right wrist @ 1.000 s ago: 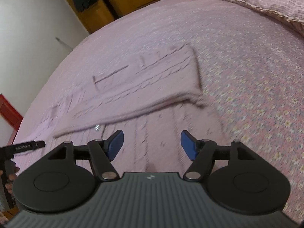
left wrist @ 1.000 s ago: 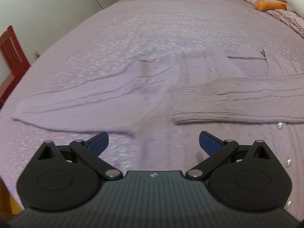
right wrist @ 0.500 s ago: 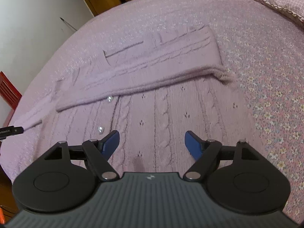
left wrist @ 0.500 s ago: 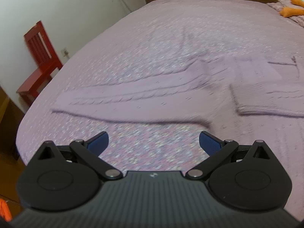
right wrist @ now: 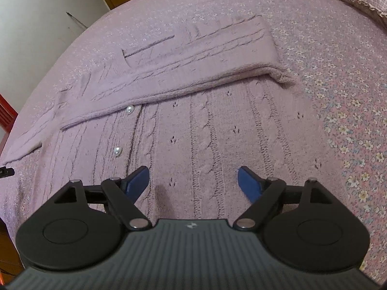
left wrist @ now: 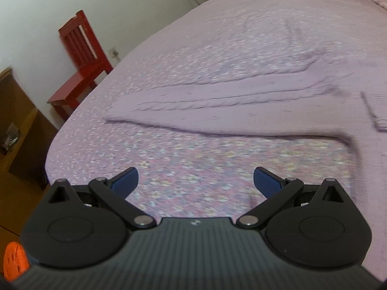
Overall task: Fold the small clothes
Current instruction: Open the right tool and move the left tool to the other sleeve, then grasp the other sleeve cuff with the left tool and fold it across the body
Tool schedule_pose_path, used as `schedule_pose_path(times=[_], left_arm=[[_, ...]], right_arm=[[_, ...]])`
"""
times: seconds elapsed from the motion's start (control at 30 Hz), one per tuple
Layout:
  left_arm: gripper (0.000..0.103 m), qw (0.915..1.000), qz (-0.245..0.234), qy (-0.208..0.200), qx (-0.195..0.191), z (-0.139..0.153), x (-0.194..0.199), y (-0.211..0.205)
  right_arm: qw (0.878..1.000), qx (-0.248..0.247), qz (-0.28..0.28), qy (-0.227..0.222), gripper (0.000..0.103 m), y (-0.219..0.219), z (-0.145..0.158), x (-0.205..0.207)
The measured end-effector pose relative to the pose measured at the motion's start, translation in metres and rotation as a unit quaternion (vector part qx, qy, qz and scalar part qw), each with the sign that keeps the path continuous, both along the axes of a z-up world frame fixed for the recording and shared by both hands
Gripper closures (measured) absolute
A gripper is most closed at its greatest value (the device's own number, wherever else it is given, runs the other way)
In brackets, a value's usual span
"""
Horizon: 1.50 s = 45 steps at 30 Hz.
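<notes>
- Cardigan (right wrist: pixel 205 125) body lies spread under my right gripper (right wrist: pixel 193 181), jaws wide, holding nothing.
- Sleeve (left wrist: pixel 229 106) stretches ahead of my left gripper (left wrist: pixel 196 181), jaws wide, over floral bedspread (left wrist: pixel 193 154).

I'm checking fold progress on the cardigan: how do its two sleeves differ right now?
The folded sleeve lies across the cardigan's chest, above the pearl buttons; the outstretched sleeve extends sideways onto the floral bedspread. The folded one overlaps the body; the other rests on bedding alone. Both are lilac cable knit, lying flat, untouched by either open gripper.
</notes>
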State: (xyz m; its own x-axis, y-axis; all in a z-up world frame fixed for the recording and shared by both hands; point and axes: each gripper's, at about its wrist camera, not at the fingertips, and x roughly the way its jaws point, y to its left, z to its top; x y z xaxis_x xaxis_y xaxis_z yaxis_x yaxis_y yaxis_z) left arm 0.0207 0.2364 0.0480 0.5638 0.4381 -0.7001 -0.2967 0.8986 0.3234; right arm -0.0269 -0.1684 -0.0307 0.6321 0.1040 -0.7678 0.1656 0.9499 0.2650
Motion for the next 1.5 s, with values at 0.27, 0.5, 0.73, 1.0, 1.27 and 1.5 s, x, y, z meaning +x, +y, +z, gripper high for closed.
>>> schedule_pose_path(times=[0.27,0.5,0.73,1.0,1.27,1.5], left_arm=[[0.000,0.9995,0.016,0.014,0.022,-0.014,0.018,0.029],[0.001,0.9991,0.020,0.030,0.023,-0.025,0.038,0.042],[0.001,0.9737,0.120,-0.046,-0.188,-0.019,0.048,0.096],[0.018,0.9490,0.178,-0.111,-0.236,-0.021,0.070,0.121],[0.087,0.9583,0.146,-0.113,-0.219,-0.024,0.095,0.128],[0.093,0.9474,0.119,-0.147,-0.258,-0.012,0.081,0.128]], right_arm=[[1.000,-0.023,0.005,0.011,0.012,0.009,0.000,0.005],[1.000,0.005,-0.012,0.007,0.012,0.000,0.001,0.003],[1.000,-0.010,-0.004,0.000,0.012,0.004,-0.001,-0.001],[1.000,-0.006,-0.008,-0.003,0.011,0.004,-0.002,-0.002],[1.000,0.001,-0.013,-0.001,0.009,0.004,-0.003,-0.001],[1.000,0.002,-0.003,-0.001,0.009,0.002,-0.004,-0.001]])
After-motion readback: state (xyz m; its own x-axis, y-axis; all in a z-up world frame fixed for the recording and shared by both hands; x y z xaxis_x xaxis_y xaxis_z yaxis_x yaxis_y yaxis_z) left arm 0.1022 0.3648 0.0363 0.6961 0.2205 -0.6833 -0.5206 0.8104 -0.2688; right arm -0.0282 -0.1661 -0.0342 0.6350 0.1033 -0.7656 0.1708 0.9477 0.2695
